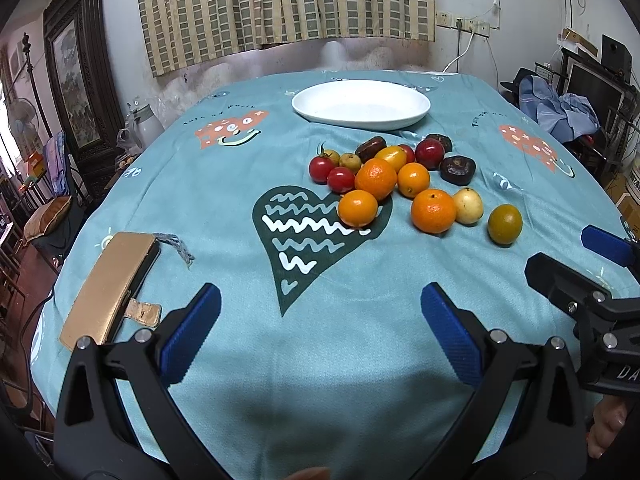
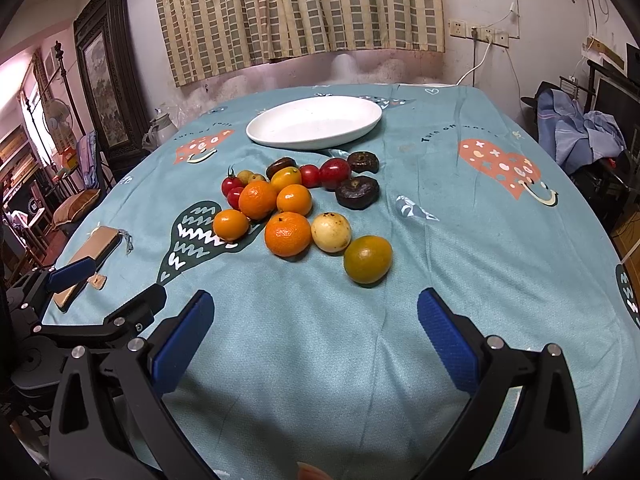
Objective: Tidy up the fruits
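A pile of fruits lies mid-table: several oranges (image 1: 433, 211) (image 2: 287, 234), red cherry tomatoes (image 1: 321, 169) (image 2: 231, 185), dark brown fruits (image 1: 458, 169) (image 2: 357, 192), a pale round fruit (image 1: 467, 205) (image 2: 331, 232) and a green-orange citrus (image 1: 505, 224) (image 2: 367, 259). An empty white oval plate (image 1: 361, 106) (image 2: 314, 122) stands behind them. My left gripper (image 1: 320, 320) is open and empty, near the table's front edge. My right gripper (image 2: 314, 324) is open and empty, just short of the green-orange citrus. Each gripper shows at the other view's edge.
A gold phone case (image 1: 106, 288) (image 2: 86, 262) lies at the table's left front. The teal tablecloth (image 1: 320, 380) covers the table. A kettle (image 1: 140, 120), a framed picture and chairs stand left; clothes and shelves stand right.
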